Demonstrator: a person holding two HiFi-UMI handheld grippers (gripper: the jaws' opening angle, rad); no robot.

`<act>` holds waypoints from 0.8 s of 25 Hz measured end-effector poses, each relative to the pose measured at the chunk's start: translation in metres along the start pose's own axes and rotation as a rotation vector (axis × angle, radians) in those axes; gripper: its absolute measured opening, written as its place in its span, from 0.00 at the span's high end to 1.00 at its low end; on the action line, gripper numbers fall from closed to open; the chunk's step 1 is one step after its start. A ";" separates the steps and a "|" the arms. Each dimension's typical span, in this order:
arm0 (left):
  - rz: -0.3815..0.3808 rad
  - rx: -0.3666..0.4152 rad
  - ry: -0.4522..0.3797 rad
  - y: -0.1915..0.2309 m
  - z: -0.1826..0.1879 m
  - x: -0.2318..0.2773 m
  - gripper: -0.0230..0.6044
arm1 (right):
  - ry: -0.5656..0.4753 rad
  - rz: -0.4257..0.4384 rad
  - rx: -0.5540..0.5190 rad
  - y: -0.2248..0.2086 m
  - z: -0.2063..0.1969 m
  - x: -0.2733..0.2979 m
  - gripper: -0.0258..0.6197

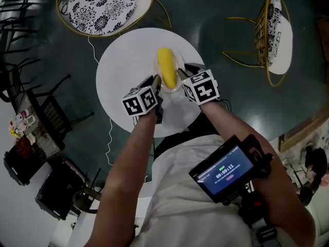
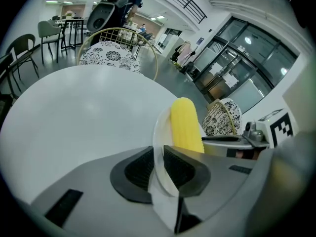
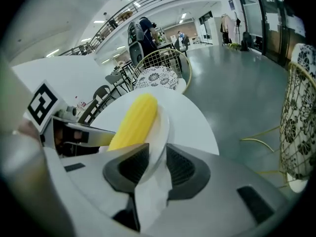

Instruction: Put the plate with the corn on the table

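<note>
While the plate (image 1: 174,81) with the cob of corn (image 1: 165,67) is already over the round white table (image 1: 121,68), near the middle of the head view and toward the tabletop's near edge, the task looks close to its end but not finished, since both grippers have it clamped and neither has let go. Whether the plate's underside already rests on the tabletop cannot be told from these views (the head camera looks almost straight down, so height is lost), and so the remaining work is, in my judgement, to settle it flat if it is not there yet, then part the jaws and draw both tools back. The left gripper (image 1: 156,88) comes in from the lower left of the plate; in the left gripper view its jaws (image 2: 159,166) are drawn in narrow on the thin pale rim of the plate (image 2: 159,132), the ribbed pads pressing it from both sides, with the yellow corn (image 2: 186,125) lying just beyond them. The right gripper (image 1: 183,80) takes the opposite rim; in the right gripper view its jaws (image 3: 150,164) are likewise closed to a narrow gap on the plate's edge (image 3: 161,130), the corn (image 3: 134,121) running up and left from the pads. A wire chair with a patterned cushion (image 1: 103,1) stands just beyond the table at the upper left of the head view.
</note>
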State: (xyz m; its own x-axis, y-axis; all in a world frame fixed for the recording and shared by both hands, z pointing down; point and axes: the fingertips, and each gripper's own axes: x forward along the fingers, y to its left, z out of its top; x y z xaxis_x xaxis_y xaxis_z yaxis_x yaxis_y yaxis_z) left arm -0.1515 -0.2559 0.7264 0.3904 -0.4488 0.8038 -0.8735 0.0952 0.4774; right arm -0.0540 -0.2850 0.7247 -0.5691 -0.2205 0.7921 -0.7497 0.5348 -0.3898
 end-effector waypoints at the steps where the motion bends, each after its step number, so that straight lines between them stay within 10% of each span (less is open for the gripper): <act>1: -0.002 -0.007 -0.002 0.001 0.000 0.000 0.89 | -0.006 0.004 0.021 -0.001 0.000 0.001 0.82; 20: -0.025 -0.053 -0.149 0.017 0.000 -0.048 0.95 | -0.113 0.006 0.134 -0.009 -0.007 -0.022 0.90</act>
State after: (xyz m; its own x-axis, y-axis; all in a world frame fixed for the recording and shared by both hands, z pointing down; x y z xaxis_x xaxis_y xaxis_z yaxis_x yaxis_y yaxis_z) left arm -0.1846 -0.2330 0.6959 0.3606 -0.5783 0.7318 -0.8459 0.1278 0.5178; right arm -0.0324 -0.2797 0.7144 -0.6025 -0.3115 0.7348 -0.7801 0.4243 -0.4597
